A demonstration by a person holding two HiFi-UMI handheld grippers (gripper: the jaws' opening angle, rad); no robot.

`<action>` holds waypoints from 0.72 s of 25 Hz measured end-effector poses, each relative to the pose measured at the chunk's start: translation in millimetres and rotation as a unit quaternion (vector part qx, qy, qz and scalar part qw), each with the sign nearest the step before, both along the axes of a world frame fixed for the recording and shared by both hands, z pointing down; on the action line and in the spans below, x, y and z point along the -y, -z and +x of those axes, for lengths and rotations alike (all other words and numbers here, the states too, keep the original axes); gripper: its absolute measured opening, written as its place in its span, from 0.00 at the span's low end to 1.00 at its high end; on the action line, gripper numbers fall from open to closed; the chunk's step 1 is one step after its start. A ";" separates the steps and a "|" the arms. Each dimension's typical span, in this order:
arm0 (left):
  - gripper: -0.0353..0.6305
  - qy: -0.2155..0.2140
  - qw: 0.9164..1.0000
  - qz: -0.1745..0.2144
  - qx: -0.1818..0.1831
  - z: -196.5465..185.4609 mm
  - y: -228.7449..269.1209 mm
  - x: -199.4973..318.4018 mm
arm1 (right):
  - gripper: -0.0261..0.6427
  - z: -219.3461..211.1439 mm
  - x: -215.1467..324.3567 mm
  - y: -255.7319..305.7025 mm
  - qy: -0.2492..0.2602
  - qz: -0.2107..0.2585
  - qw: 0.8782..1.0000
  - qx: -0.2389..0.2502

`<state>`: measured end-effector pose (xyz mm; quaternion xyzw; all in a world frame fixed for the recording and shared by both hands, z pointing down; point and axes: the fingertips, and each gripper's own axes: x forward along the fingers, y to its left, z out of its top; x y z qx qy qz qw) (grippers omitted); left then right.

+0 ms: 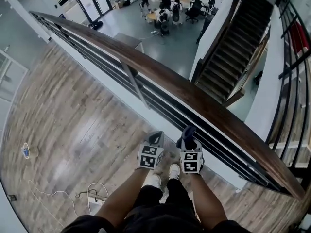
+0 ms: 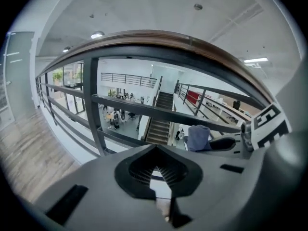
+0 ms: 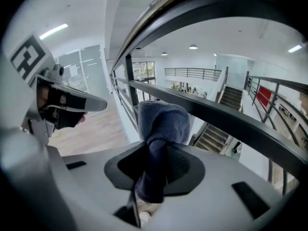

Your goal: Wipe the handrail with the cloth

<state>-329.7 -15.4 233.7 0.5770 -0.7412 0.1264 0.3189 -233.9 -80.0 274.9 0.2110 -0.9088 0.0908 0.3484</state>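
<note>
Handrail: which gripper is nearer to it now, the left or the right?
Right, it seems. The right gripper, shut on the cloth, is close under the handrail; the left gripper is beside it, farther back.

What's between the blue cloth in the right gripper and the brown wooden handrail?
Nothing visible. The right gripper clamps the blue cloth below the brown wooden handrail, on the person's side of the dark metal railing; only open air lies between them. The left gripper sits beside it, clear of that path.
</note>
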 end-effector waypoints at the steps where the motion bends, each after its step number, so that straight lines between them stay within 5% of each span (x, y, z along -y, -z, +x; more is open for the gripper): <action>1: 0.05 0.007 1.000 -0.002 0.004 -14.9 -4.6 -4.3 | 0.18 -16.9 -3.0 -4.0 0.017 0.001 1.000 -0.001; 6: 0.05 0.014 1.000 -0.004 0.014 -88.9 -28.4 -21.2 | 0.18 -97.1 -11.8 -35.7 0.042 -0.009 0.999 0.004; 18: 0.05 -0.030 0.999 0.025 0.038 -257.0 -85.7 -16.9 | 0.18 -283.6 -13.5 -69.8 -0.028 -0.005 0.999 0.046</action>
